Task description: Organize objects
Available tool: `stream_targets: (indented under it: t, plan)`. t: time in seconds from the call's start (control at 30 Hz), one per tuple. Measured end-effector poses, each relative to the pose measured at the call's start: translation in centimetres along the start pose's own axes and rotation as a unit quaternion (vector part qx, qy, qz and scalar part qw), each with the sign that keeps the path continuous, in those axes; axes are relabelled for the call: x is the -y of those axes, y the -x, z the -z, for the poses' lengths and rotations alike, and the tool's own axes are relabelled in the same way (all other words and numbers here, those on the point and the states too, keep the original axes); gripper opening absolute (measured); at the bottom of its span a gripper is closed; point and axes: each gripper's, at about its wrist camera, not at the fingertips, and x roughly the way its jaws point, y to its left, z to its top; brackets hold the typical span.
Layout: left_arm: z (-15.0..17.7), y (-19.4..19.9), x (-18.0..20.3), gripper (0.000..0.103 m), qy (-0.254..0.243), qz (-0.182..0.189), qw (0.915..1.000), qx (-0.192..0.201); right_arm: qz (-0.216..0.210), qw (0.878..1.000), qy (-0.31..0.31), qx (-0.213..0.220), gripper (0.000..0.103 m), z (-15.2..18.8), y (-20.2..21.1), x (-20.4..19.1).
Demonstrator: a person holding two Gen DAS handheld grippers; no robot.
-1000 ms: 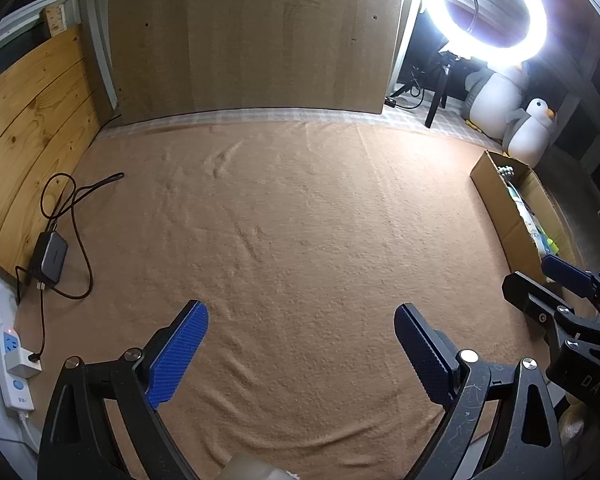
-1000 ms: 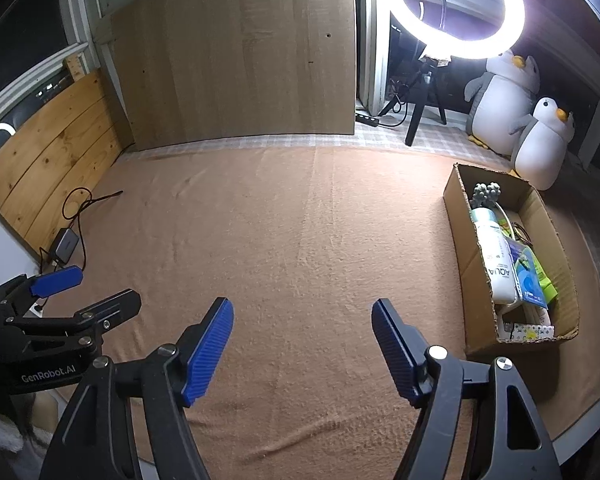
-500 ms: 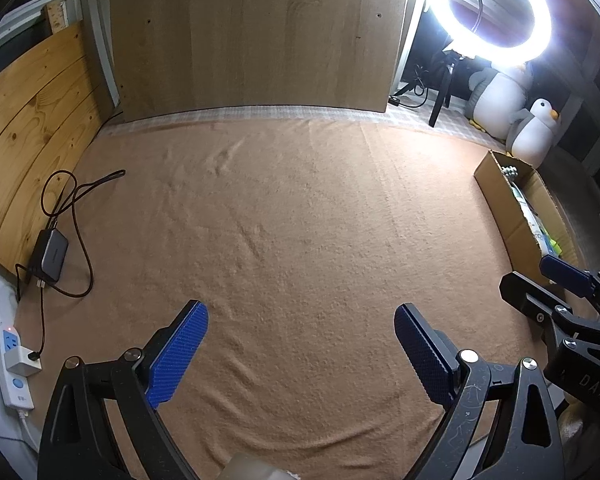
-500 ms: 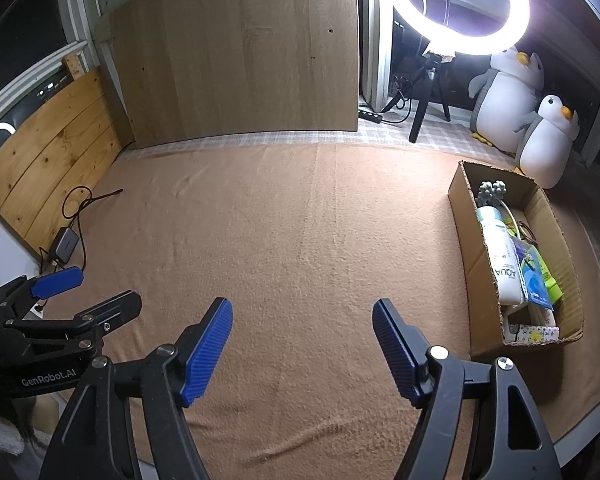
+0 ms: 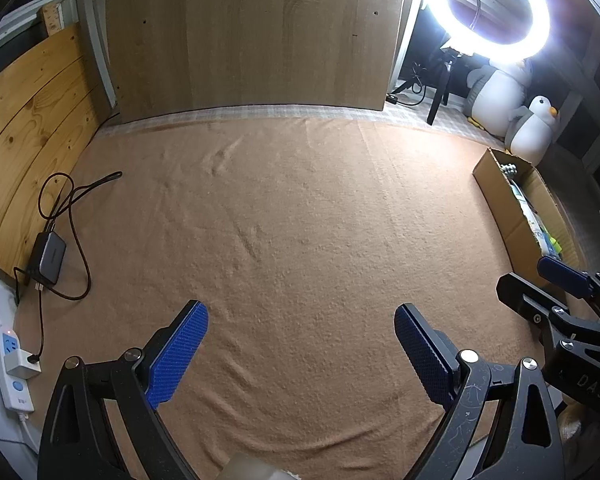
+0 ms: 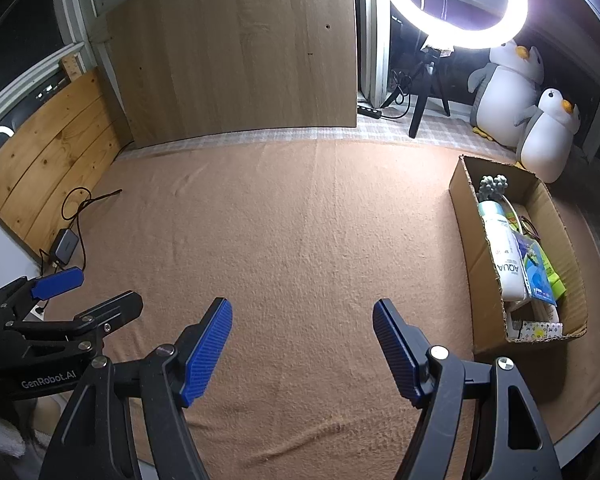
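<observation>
My left hand-held gripper point(image 5: 300, 350) and my right hand-held gripper point(image 6: 302, 344) are black, with blue ribbed pads point(image 6: 207, 350). The blanket point(image 6: 300, 220) is plain light brown. The box point(image 6: 466, 216) is brown cardboard; inside it, the bottle point(image 6: 502, 252) is white with dark letters, next to a blue packet point(image 6: 536, 276). The penguins point(image 6: 548, 136) are white and grey with orange beaks. The adapter point(image 5: 48, 258) and cable point(image 5: 66, 200) are black.

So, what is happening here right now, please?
A person holds two grippers over a brown blanket. The left gripper and the right gripper are both open and hold nothing. The cardboard box on the right already contains a white bottle and other small items. No loose object lies on the blanket between the grippers.
</observation>
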Motion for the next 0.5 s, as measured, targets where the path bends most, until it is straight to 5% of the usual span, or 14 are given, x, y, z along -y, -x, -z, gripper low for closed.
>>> stream_targets:
  t: [0.5]
  plan:
    - [-0.09,-0.78,0.27,0.096,-0.002,0.001,1.0000,-0.007,0.000,1.000,-0.003,-0.007,0.069,0.12,-0.56,0.60]
